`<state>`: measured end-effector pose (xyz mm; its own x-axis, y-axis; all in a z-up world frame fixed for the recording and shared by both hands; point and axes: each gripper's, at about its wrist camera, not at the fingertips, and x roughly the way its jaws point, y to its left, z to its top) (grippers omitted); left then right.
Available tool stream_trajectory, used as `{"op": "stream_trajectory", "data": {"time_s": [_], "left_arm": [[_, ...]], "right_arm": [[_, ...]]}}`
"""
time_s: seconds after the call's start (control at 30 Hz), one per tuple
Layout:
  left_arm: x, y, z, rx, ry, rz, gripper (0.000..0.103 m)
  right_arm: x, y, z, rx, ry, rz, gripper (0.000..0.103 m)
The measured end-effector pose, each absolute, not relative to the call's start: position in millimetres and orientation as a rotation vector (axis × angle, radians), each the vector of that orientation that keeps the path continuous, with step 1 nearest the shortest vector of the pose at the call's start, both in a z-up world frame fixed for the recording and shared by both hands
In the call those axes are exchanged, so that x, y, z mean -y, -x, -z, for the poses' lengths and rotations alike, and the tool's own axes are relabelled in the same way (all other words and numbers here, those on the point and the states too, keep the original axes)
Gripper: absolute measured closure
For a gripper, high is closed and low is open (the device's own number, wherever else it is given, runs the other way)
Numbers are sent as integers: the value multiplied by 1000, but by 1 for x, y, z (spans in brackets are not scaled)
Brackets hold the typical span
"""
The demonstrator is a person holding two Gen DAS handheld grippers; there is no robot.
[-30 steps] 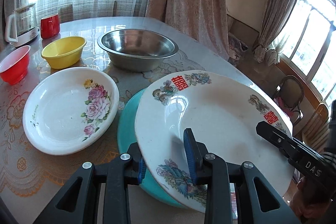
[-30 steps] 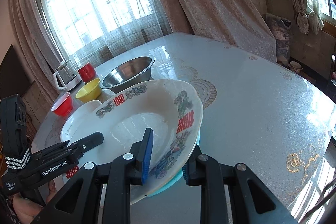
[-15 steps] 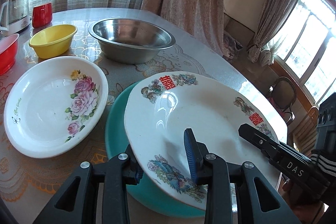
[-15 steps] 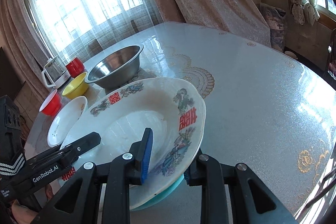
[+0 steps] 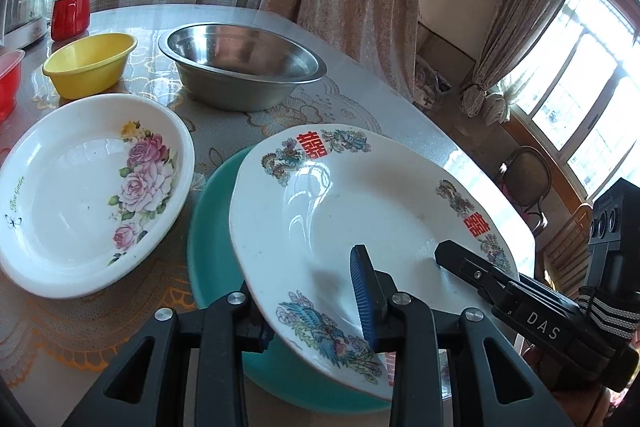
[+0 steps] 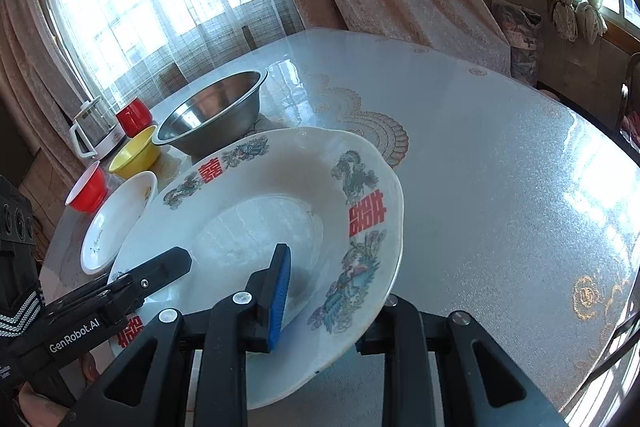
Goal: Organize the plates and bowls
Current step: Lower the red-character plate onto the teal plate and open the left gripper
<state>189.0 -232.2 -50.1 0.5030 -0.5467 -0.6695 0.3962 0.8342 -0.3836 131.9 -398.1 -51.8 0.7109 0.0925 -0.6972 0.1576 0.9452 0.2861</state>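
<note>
Round glass-topped tabletop point(image 6: 500, 187), lace pattern beneath, crowded at the left and bare to the right. Largest piece on it: white dragon-and-phoenix plate point(image 5: 360, 211) at the near edge, lying over a teal plate point(image 5: 212, 227), tilted, its right side seemingly raised. Left of the pair, a rose-patterned plate point(image 5: 84, 187) flat on the glass. Beyond, a steel bowl point(image 5: 240, 67), then a yellow bowl point(image 5: 90, 65), a red bowl point(image 6: 86, 189) and a red mug point(image 5: 71, 14) toward the far left, beside a glass pot point(image 6: 96, 131).

Left claw point(image 5: 316, 307) clamped on the near left rim of the dragon plate, one blue pad on top, the other finger underneath. Right claw point(image 6: 324, 303) clamped on the near right rim the same way. Both grips thin, on the rim only.

Likely step: settling the dragon plate onto the teal one, not yet seated and not centred.

Risks from here:
- Plate slipping free, from glazed rim against narrow pads and weight hanging far from the grip.
- Chipping or a hard clack, from one side released early while the plate is tilted.
- Stack skidding on smooth glass toward the near edge, from a sideways push during release.
- Lopsided stack, from the offset left uncorrected.
</note>
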Motion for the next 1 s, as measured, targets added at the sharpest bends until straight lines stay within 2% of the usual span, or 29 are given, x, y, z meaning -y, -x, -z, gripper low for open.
{"op": "stream_trajectory", "data": {"time_s": [0.4,0.7,1.0], "left_arm": [[219,-193,55,-905,248,593,80],[209,-191,54,-927,283,606,81],[189,-183,44,-861,259,631,83]], "right_arm": [[402,-117,47,-792,-365,25,77],[400,-110,48,-787,-340,68,76],[402,-108,50,-777,-344,91,76]]}}
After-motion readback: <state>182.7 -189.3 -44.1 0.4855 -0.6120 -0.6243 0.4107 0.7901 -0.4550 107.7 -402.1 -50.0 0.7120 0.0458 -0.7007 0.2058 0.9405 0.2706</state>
